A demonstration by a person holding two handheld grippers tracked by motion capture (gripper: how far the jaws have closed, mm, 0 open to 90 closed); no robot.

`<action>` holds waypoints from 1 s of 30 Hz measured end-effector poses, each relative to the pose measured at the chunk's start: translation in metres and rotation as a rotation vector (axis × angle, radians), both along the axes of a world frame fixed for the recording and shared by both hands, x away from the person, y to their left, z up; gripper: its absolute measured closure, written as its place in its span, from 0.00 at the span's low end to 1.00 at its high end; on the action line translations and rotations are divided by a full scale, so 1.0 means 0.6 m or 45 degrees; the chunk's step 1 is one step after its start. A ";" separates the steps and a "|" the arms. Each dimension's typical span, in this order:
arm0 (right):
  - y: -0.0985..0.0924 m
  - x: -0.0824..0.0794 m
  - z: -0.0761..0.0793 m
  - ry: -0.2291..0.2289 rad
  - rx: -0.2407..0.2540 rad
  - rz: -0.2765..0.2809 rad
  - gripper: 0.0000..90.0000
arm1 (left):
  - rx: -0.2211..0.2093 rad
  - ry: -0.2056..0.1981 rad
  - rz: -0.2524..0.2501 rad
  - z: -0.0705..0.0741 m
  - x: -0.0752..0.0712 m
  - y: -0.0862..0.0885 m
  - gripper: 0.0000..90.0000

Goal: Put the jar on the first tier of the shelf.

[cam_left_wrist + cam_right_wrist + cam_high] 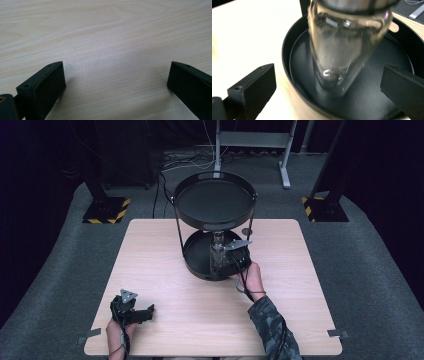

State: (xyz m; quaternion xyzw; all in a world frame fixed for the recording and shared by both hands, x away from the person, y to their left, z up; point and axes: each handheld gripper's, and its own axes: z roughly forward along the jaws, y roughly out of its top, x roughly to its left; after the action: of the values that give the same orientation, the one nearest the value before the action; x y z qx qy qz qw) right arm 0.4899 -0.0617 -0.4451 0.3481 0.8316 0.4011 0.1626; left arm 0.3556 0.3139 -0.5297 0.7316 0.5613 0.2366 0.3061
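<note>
1. We note the glass bottle (217,254) standing upright on the lower tray (196,254) of the two-tier black stand, under the upper tray (215,202), a little right of the tray's centre. It sits inside the raised rim, which should keep it from sliding off.

2. Our right gripper (231,251) is at the near right of the bottle. In the right gripper view its jaws stand wide, one on each side of the bottle (342,50), with clear gaps and no pad touching glass. We judge the bottle released and resting on its own base.

3. The bottle carries a metal cap band at the top; the blur makes finer detail hard to read.

4. Our left gripper (131,309) lies at the near left of the table (165,285), well apart from the stand. Its jaws are spread wide over bare wood, holding nothing. We read it as parked out of the way.

5. Judgement: what remains is backing the right gripper away without clipping the bottle or the stand's upright rods.
</note>
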 end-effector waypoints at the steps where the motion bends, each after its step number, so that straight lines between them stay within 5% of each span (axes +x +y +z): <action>1: -0.003 -0.005 0.000 -0.002 -0.010 -0.003 0.00 | 0.000 0.000 0.000 0.000 0.000 0.000 0.02; 19: -0.080 -0.122 -0.038 -0.025 -0.060 -0.024 0.00 | 0.007 -0.002 0.003 0.000 -0.001 -0.001 0.01; 30: -0.135 -0.192 -0.088 0.000 -0.063 -0.128 0.00 | 0.009 -0.005 0.005 0.000 -0.001 -0.002 0.01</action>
State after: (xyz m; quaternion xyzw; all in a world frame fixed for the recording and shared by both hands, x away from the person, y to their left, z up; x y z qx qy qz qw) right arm 0.3749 -0.1428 -0.4977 0.3854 0.8227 0.3716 0.1912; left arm 0.3550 0.3130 -0.5295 0.7312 0.5613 0.2405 0.3040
